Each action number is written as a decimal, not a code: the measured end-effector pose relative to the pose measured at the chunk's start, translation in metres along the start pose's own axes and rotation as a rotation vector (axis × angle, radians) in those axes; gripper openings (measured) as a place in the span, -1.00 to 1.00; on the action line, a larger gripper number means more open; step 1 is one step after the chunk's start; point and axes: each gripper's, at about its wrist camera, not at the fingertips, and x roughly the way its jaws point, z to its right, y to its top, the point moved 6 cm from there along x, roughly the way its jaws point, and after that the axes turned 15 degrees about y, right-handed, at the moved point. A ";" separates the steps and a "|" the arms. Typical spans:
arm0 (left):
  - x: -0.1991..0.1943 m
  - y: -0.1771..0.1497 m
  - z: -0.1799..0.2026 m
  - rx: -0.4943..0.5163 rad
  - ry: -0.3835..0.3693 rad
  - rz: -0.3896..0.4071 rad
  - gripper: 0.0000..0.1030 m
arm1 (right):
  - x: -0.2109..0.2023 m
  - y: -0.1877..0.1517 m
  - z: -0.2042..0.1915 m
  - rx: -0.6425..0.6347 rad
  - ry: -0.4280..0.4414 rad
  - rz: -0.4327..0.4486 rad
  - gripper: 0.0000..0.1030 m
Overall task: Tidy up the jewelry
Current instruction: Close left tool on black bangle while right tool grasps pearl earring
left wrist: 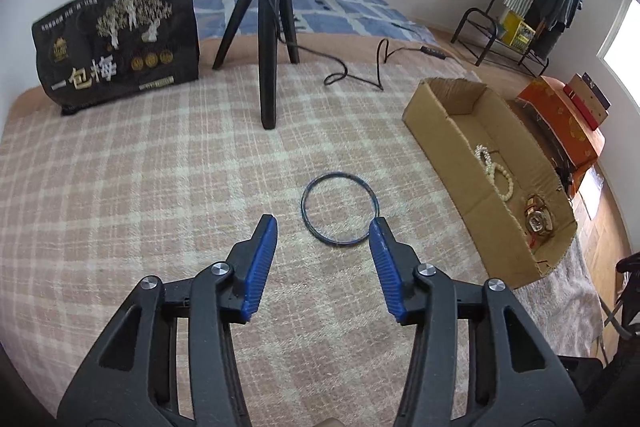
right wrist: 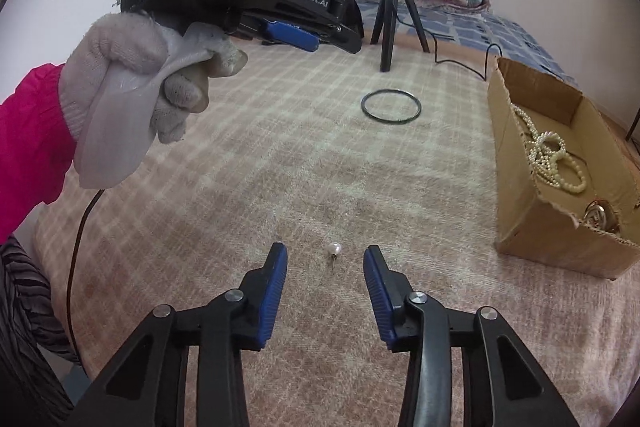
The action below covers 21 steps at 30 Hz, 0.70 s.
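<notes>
Here, both grippers' jaws apart, left gripper [left wrist: 323,227] beside bangle [left wrist: 339,209], right gripper [right wrist: 325,255] flanking pearl earring [right wrist: 334,249].

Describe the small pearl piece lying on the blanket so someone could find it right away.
Start at the cardboard box on the plaid blanket. Left of its torn near end, the pearl earring lies between the right gripper's open fingers. It is one white bead on a short pin, unlike the dark bangle farther back.

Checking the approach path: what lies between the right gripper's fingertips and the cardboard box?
In the right wrist view, only bare plaid blanket separates the right gripper from the cardboard box.
</notes>
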 end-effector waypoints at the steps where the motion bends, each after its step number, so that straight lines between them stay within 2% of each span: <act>1: 0.005 -0.001 0.001 0.000 0.005 -0.009 -0.13 | 0.002 -0.001 0.002 0.002 -0.004 0.000 -0.23; 4: 0.022 -0.005 0.005 -0.003 0.020 -0.037 -0.29 | 0.005 -0.002 0.007 0.009 -0.015 -0.002 -0.27; 10: 0.048 -0.005 0.004 -0.057 0.032 -0.069 -0.29 | 0.009 -0.006 0.015 0.020 -0.025 -0.001 -0.35; 21: 0.078 -0.004 0.010 -0.044 0.067 -0.071 -0.30 | 0.020 -0.001 0.011 -0.014 -0.009 0.000 -0.44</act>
